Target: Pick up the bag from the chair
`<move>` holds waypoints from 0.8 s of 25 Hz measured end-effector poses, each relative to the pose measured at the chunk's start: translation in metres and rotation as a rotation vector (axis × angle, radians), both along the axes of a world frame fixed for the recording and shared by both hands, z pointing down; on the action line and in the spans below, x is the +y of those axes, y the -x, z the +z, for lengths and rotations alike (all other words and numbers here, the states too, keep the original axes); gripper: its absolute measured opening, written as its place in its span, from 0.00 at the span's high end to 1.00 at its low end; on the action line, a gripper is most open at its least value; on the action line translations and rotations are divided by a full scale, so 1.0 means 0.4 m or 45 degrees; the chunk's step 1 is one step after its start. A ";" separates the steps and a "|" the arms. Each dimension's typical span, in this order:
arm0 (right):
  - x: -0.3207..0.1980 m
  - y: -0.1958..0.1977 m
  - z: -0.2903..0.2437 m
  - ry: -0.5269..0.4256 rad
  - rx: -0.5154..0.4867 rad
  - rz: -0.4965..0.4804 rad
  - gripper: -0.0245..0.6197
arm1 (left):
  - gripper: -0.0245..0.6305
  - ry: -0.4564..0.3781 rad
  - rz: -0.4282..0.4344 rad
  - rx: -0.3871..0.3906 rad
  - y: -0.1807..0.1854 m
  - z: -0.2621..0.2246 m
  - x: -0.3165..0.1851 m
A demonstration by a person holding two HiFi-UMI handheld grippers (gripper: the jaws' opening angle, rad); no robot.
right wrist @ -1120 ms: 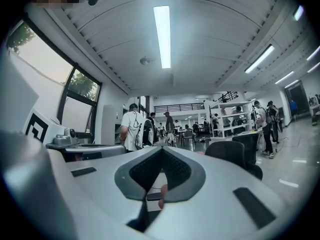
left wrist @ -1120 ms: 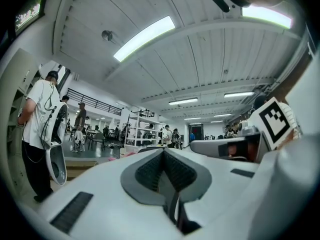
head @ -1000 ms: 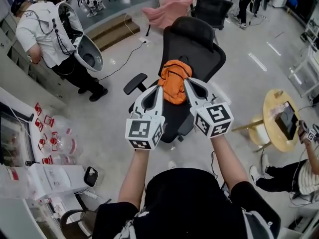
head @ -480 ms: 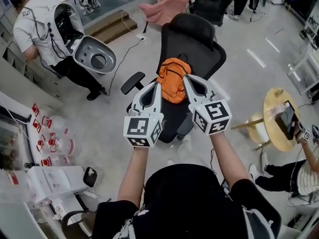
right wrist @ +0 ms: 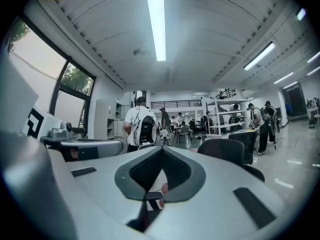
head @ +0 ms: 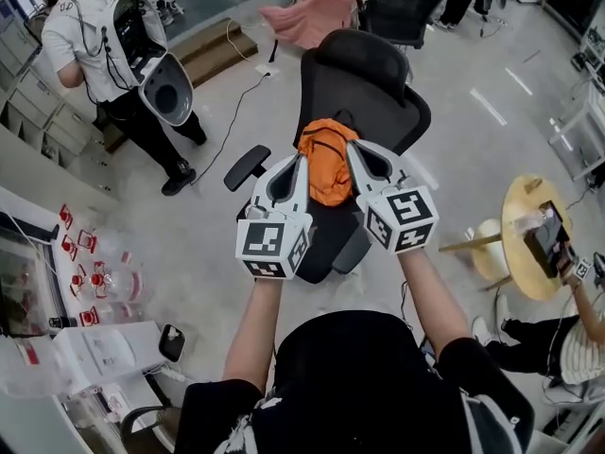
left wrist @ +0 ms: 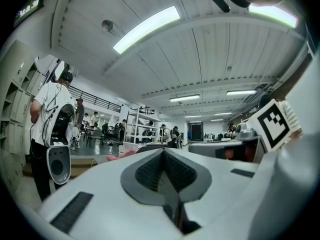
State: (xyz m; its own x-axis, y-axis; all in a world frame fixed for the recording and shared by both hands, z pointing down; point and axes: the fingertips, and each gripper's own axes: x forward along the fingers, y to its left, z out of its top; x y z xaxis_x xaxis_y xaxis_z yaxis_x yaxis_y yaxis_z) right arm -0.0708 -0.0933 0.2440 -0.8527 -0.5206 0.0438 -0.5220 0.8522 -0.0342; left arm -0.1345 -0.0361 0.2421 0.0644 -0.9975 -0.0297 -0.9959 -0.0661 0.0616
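An orange bag [head: 327,162] lies crumpled on the seat of a black office chair [head: 364,88] in the head view. My left gripper [head: 303,158] is shut and empty, its tip at the bag's left edge as seen from above. On the bag's right side, my right gripper [head: 352,148] is also shut with nothing in it. I cannot tell whether either tip touches the bag. Both point level toward the chair back. In the left gripper view the left gripper [left wrist: 163,151] shows closed jaws, and so does the right gripper [right wrist: 161,149] in the right gripper view.
A person in a white shirt [head: 99,36] with a white shell pack stands at the upper left. A pink cloth [head: 317,15] drapes a seat behind the chair. A round wooden table [head: 527,239] stands at the right, a counter [head: 57,282] at the left. A cable [head: 248,88] runs across the floor.
Both shut grippers have eased forward together toward the chair, keeping their places beside the bag. The person in white has shifted toward the upper left.
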 end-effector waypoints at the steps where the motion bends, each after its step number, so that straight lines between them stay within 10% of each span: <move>1: -0.018 0.006 0.003 0.003 0.002 -0.003 0.96 | 0.95 0.004 -0.003 0.003 0.006 0.004 -0.017; 20: -0.324 0.018 0.085 0.106 0.033 -0.086 0.96 | 0.95 0.128 -0.043 -0.018 -0.002 0.078 -0.322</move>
State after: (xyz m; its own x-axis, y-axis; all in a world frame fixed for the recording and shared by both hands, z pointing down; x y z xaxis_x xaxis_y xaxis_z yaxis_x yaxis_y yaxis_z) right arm -0.0778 -0.2230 0.2782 -0.8838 -0.4554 0.1069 -0.4649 0.8804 -0.0934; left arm -0.1336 -0.1647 0.2733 0.0301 -0.9970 0.0716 -0.9983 -0.0264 0.0523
